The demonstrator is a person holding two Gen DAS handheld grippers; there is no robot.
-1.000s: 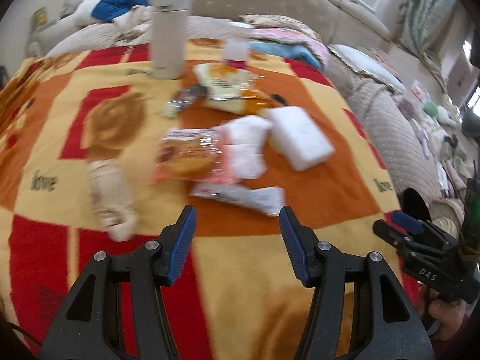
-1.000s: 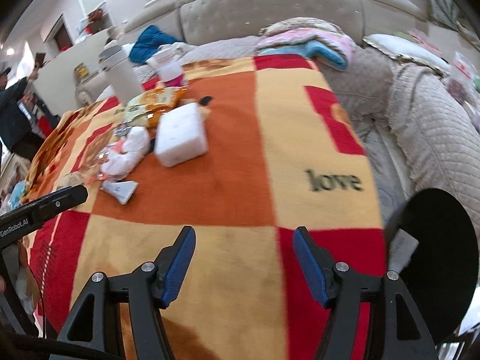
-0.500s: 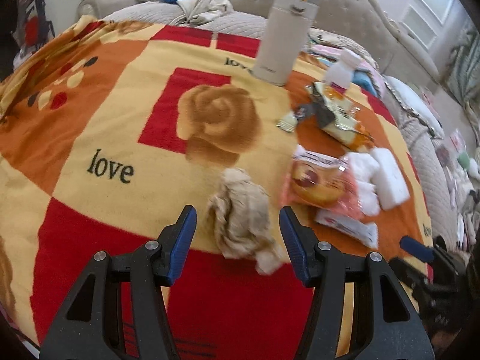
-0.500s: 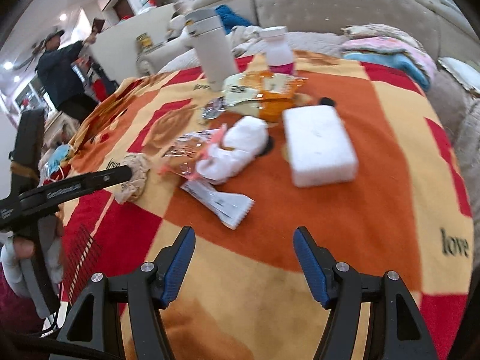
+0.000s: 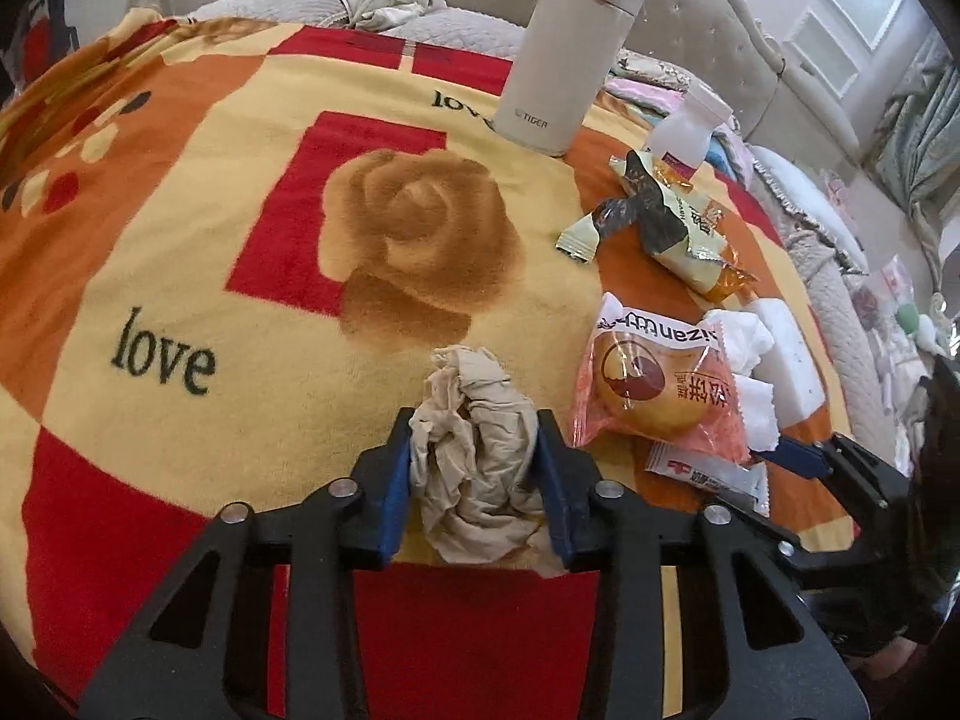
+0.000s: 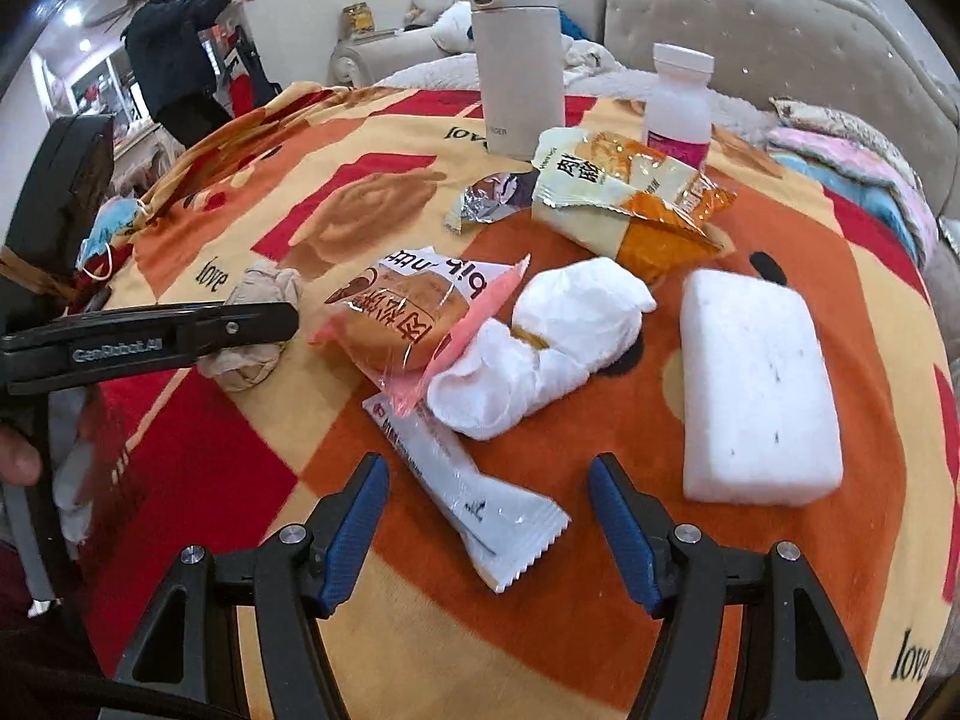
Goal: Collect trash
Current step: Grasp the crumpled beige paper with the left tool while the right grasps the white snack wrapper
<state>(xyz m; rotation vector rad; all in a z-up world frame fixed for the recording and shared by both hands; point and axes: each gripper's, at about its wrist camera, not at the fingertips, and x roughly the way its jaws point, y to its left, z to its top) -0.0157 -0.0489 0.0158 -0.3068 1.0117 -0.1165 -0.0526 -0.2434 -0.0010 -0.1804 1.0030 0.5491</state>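
A crumpled beige tissue [image 5: 474, 450] lies on the patterned blanket [image 5: 240, 276]. My left gripper [image 5: 474, 468] straddles it, its jaws closing, and both blue pads touch the tissue's sides. The right view shows the same tissue [image 6: 252, 360] partly behind the left gripper's finger. My right gripper [image 6: 489, 528] hangs open over a long white wrapper [image 6: 474, 504], whose end lies between the fingers without touching them. Beside it lie a pink bread packet [image 6: 408, 312], a white tissue wad [image 6: 540, 348], a foil wrapper [image 6: 492, 198] and a yellow-orange snack bag [image 6: 624, 204].
A white foam block [image 6: 756, 390] lies right of the trash. A tall beige thermos [image 5: 570, 48] and a small white bottle [image 6: 678, 102] stand at the far side. A blue face mask [image 6: 108, 228] sits at the blanket's left edge. A person [image 6: 174, 60] stands in the background.
My left gripper swung left to the beige tissue, came down around it and narrowed onto it. My right gripper swung left from bare blanket to the long white wrapper.
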